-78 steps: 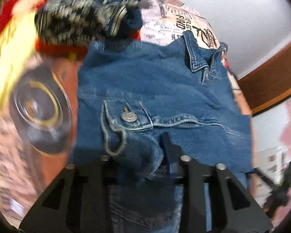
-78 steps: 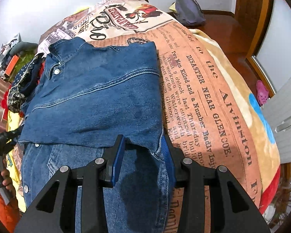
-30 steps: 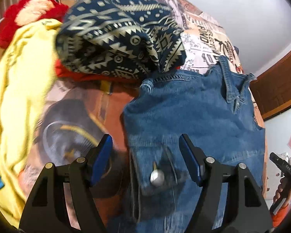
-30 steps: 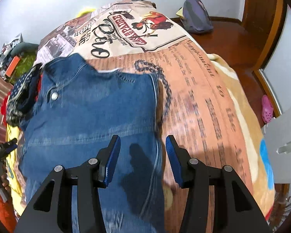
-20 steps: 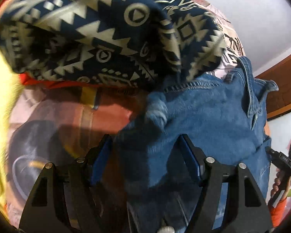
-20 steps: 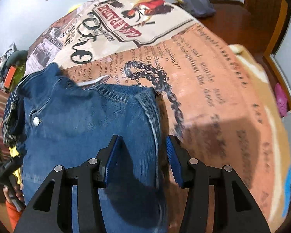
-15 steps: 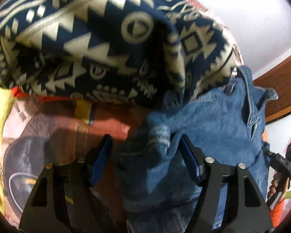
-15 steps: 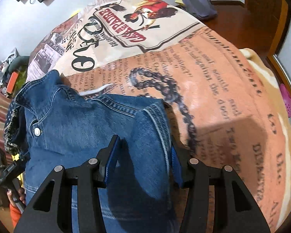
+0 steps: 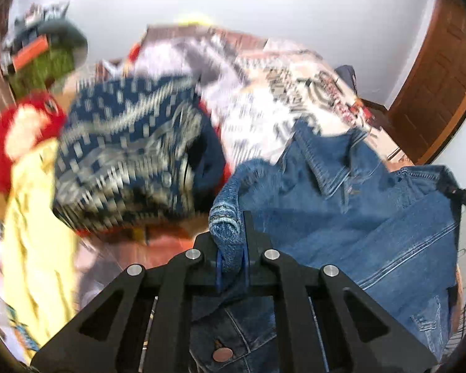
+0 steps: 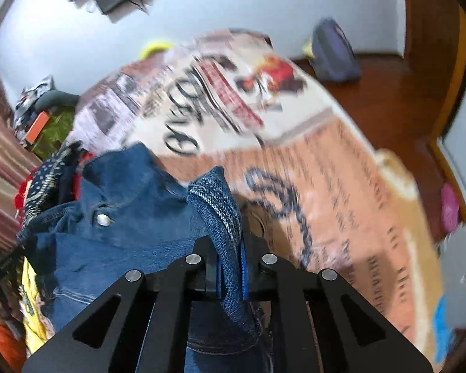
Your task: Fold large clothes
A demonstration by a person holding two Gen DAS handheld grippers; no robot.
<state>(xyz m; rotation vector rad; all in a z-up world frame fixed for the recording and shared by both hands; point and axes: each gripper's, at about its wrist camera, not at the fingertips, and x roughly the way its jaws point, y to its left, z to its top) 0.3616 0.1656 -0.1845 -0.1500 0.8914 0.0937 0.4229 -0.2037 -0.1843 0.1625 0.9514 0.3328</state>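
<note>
Pinching the denim jacket [image 9: 372, 211] — left tongs [image 9: 231, 256], right tongs [image 10: 230, 267] — over the bedspread [image 10: 341, 186]

A navy patterned garment [image 9: 133, 155] lies on the newspaper-print blanket [image 10: 341, 186], beside a yellow cloth [image 9: 37, 233].

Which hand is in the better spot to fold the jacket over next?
Neither alone, I think. The left gripper and the right gripper each pinch a top corner of the jacket, so both should carry it together.
</note>
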